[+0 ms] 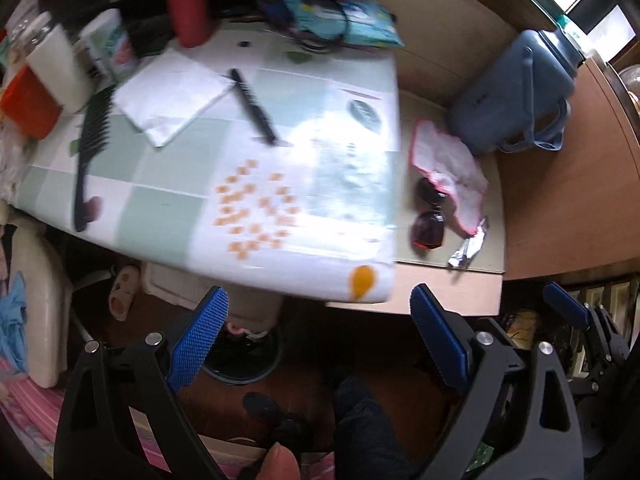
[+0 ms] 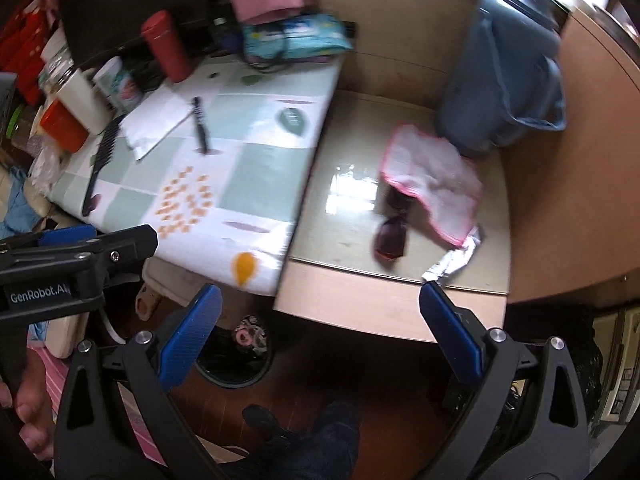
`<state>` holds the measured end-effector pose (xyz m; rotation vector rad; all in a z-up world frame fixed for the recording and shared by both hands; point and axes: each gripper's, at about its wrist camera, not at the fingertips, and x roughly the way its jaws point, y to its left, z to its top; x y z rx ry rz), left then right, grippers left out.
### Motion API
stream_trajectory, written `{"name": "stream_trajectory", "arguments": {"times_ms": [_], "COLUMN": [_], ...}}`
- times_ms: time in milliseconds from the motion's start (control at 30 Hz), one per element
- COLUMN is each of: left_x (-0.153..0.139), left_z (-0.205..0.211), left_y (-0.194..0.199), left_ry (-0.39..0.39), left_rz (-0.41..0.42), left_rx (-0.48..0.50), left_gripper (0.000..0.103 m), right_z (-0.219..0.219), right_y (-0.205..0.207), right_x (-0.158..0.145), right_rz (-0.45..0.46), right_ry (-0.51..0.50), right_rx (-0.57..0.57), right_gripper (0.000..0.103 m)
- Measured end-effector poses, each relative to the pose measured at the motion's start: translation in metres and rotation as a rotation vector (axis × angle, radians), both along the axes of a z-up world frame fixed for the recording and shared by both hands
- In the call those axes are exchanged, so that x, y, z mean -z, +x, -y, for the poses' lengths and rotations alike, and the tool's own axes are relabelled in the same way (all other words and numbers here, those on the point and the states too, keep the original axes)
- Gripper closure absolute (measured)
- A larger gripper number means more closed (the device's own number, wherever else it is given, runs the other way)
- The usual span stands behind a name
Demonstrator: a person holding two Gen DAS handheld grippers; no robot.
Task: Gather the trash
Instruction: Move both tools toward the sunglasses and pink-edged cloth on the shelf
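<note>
Trash here appears to be one item: a crumpled silver foil wrapper (image 2: 454, 258) lying near the front edge of the beige desktop (image 2: 348, 200), close to its right corner, touching the pink-edged white cloth (image 2: 434, 178) and just beside the dark red-framed sunglasses (image 2: 390, 236). You hold both tools back from the desk, above the floor. The right gripper (image 2: 320, 328) has its blue pads spread wide and grips nothing; the left gripper (image 1: 320, 328) is likewise wide open and empty. This stance likely suits a reach to the wrapper. A round dark wastebasket (image 2: 236, 356) stands on the floor below the front edge, probably the drop point. Avoid snagging the cloth.
</note>
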<state>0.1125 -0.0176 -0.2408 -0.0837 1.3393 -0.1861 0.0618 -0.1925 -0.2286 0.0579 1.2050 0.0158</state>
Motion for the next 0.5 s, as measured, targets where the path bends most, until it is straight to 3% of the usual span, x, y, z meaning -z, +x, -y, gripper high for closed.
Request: {"name": "stream_trajectory", "arguments": {"times_ms": [233,500], "left_x": [0.016,0.031], "left_z": [0.082,0.147], "left_y": [0.007,0.019], "left_ry": [-0.029,-0.042], "left_rz": [-0.034,-0.062], "left_rx": [0.032,0.063], "left_gripper": [0.013,0.013], "right_z": [0.085,0.142], "right_y": [0.006,0.017], "right_x": [0.010,0.013], "right_rz": [-0.031,-0.042], "right_ry": [0.001,-0.005], "right_rx": [0.055,0.075], "right_gripper": [0.005,0.005]}}
